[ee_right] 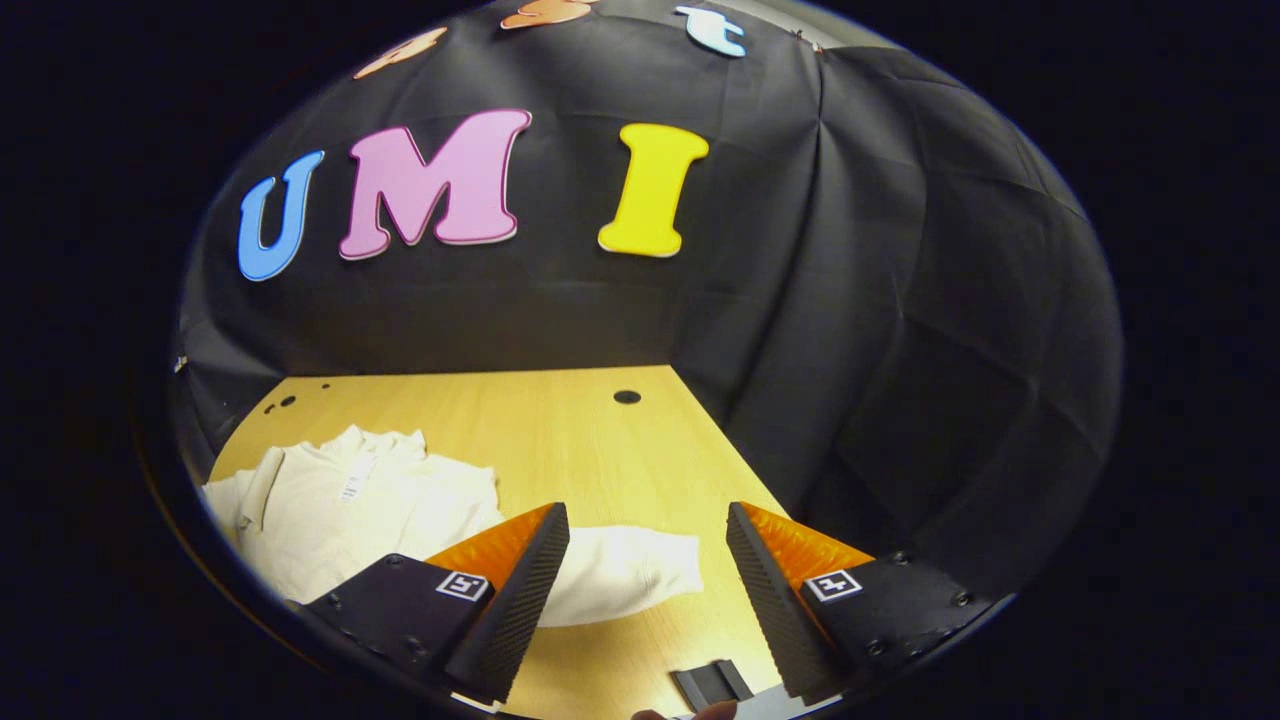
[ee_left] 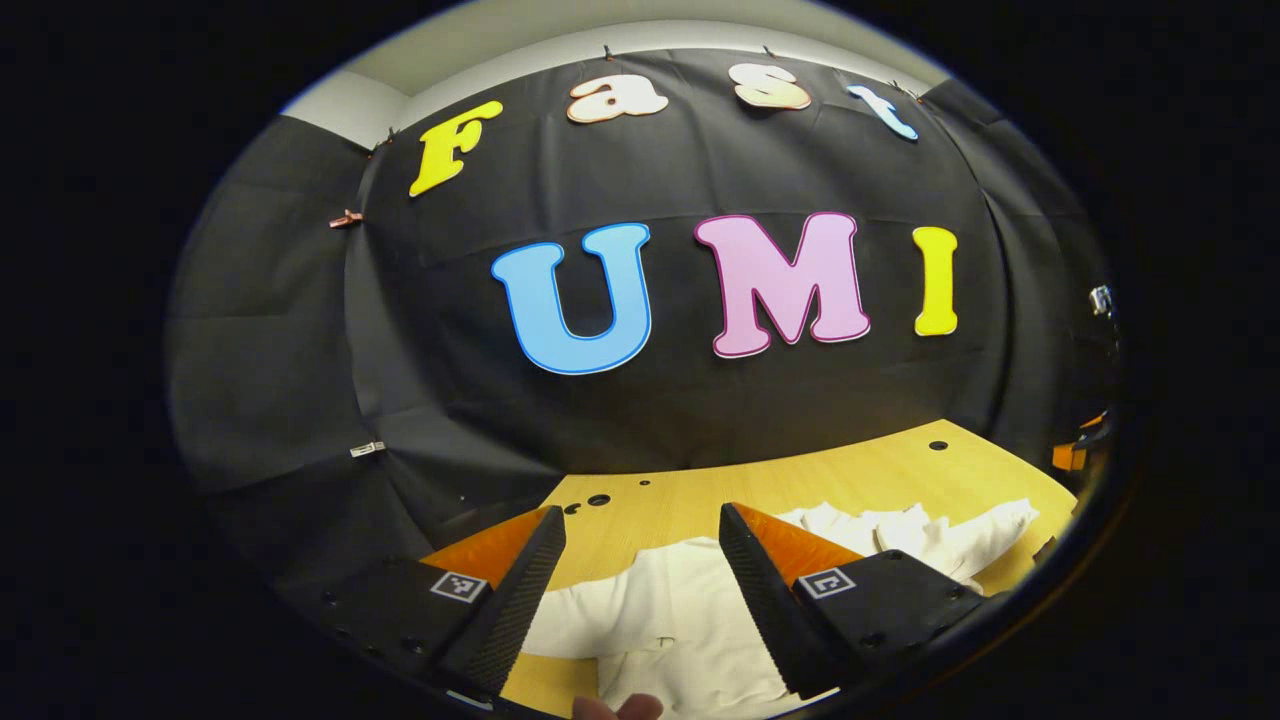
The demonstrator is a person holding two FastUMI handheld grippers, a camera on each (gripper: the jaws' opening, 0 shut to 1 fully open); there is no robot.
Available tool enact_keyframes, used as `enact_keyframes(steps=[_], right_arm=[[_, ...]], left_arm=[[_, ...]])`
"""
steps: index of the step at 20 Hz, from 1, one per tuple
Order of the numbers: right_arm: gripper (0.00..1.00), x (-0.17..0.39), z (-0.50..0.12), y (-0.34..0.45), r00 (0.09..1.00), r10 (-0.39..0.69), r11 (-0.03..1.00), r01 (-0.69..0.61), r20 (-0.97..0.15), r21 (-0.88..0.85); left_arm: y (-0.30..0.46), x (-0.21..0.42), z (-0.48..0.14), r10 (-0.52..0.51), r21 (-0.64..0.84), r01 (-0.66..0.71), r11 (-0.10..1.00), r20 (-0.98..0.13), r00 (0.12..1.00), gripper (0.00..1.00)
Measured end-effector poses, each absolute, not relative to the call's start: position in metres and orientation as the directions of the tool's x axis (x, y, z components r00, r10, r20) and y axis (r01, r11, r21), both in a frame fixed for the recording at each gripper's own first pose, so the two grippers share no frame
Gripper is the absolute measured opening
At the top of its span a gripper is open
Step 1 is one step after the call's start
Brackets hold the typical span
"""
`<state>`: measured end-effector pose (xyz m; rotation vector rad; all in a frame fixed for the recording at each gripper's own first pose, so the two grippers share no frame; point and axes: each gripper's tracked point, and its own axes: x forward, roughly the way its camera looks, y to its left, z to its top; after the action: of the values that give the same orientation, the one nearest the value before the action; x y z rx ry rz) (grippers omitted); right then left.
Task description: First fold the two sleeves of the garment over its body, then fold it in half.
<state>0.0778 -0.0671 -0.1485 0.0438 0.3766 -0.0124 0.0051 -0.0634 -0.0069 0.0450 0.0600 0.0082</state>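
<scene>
the garment (ee_right: 350, 500) lay spread on the wooden table (ee_right: 560, 420), pale and a little rumpled, with neither sleeve yet brought over its body, so by my reckoning the work stood at its very start: the first sleeve fold. the right gripper (ee_right: 645, 575) hung above the table with its fingers spread wide and holding nothing, and the right-hand sleeve (ee_right: 620, 570) stretched out flat across the wood just beyond and between them, its cuff end near the gap but not touched, as far as i could tell. the left gripper (ee_left: 640, 580) was likewise wide open and empty, poised over the body of the cloth, which showed between its fingers, while the far side of the garment bunched up toward the back of the table. to do this step well, i judged, a gripper ought to come down on the cuff end of a sleeve, pinch only the one layer, lift it just clear and carry it straight across onto the chest, laying it flat before letting go; dragging low would likely pull the whole garment askew. a small dark object (ee_right: 712, 683) lay on the table near the right gripper, and i could not make out what it was.
</scene>
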Motion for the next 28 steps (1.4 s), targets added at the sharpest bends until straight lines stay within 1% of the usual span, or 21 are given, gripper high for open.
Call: enact_keyframes(steps=[1,2,5,10,12,15,16,17,19,20,21,23,24,25,26,28], right_arm=[[0.98,0.082,-0.164,-0.071,0.918,0.004,0.999,0.012,-0.396,0.036],[0.97,0.089,-0.178,-0.074,0.904,0.012,0.999,0.004,-0.428,0.038],[0.97,0.109,-0.218,-0.078,0.858,0.043,0.998,-0.01,-0.512,0.066],[0.98,0.125,-0.284,-0.081,0.763,0.074,0.995,-0.015,-0.643,0.097],[0.98,0.131,-0.304,-0.083,0.734,0.083,0.995,-0.019,-0.674,0.102],[0.98,0.137,-0.326,-0.084,0.695,0.1,0.993,-0.023,-0.712,0.117],[0.98,0.135,-0.331,-0.078,0.683,0.124,0.99,-0.034,-0.72,0.139],[0.98,0.14,-0.327,-0.078,0.699,0.123,0.989,-0.027,-0.704,0.147],[0.89,0.14,-0.328,-0.074,0.707,0.149,0.987,-0.061,-0.691,0.15],[0.81,0.139,-0.329,-0.071,0.709,0.171,0.984,-0.088,-0.684,0.154],[0.62,0.14,-0.326,-0.068,0.715,0.186,0.981,-0.103,-0.674,0.161],[0.23,0.139,-0.327,-0.066,0.708,0.181,0.981,-0.076,-0.683,0.181],[0.15,0.138,-0.326,-0.066,0.705,0.176,0.979,-0.053,-0.687,0.196],[0.14,0.141,-0.326,-0.064,0.705,0.172,0.975,-0.024,-0.688,0.22],[0.1,0.136,-0.318,-0.061,0.711,0.172,0.969,0.002,-0.681,0.248],[0.1,0.133,-0.299,-0.055,0.747,0.166,0.957,0.035,-0.644,0.288]], left_arm=[[-0.067,0.005,-0.009,0.014,0.049,-0.011,0.999,-0.065,0.998,0.99],[-0.071,0.006,-0.009,0.018,0.051,-0.015,0.999,-0.071,0.997,0.97],[-0.083,0.008,-0.012,0.037,0.059,-0.032,0.998,-0.088,0.995,0.97],[-0.098,0.008,-0.019,0.074,0.037,-0.07,0.997,-0.13,0.989,0.97],[-0.099,0.006,-0.025,0.097,0.019,-0.095,0.995,-0.156,0.983,0.99],[-0.095,0.003,-0.03,0.14,0.019,-0.139,0.99,-0.187,0.972,0.97],[-0.092,0.001,-0.031,0.159,0.03,-0.156,0.987,-0.191,0.969,0.97],[-0.088,-0.001,-0.03,0.175,0.041,-0.17,0.985,-0.194,0.965,0.97],[-0.083,-0.006,-0.029,0.198,0.055,-0.191,0.98,-0.19,0.962,0.97],[-0.081,-0.007,-0.029,0.205,0.058,-0.197,0.979,-0.186,0.961,0.97],[-0.08,-0.008,-0.028,0.209,0.06,-0.201,0.978,-0.184,0.961,0.97],[-0.076,-0.008,-0.03,0.202,0.054,-0.195,0.979,-0.18,0.963,0.97],[-0.075,-0.007,-0.032,0.188,0.051,-0.182,0.982,-0.18,0.965,0.97],[-0.072,-0.005,-0.032,0.178,0.051,-0.171,0.984,-0.18,0.968,0.97],[-0.069,-0.004,-0.034,0.162,0.051,-0.156,0.987,-0.179,0.97,0.97],[-0.06,-0.001,-0.031,0.124,0.046,-0.118,0.992,-0.168,0.978,0.97]])
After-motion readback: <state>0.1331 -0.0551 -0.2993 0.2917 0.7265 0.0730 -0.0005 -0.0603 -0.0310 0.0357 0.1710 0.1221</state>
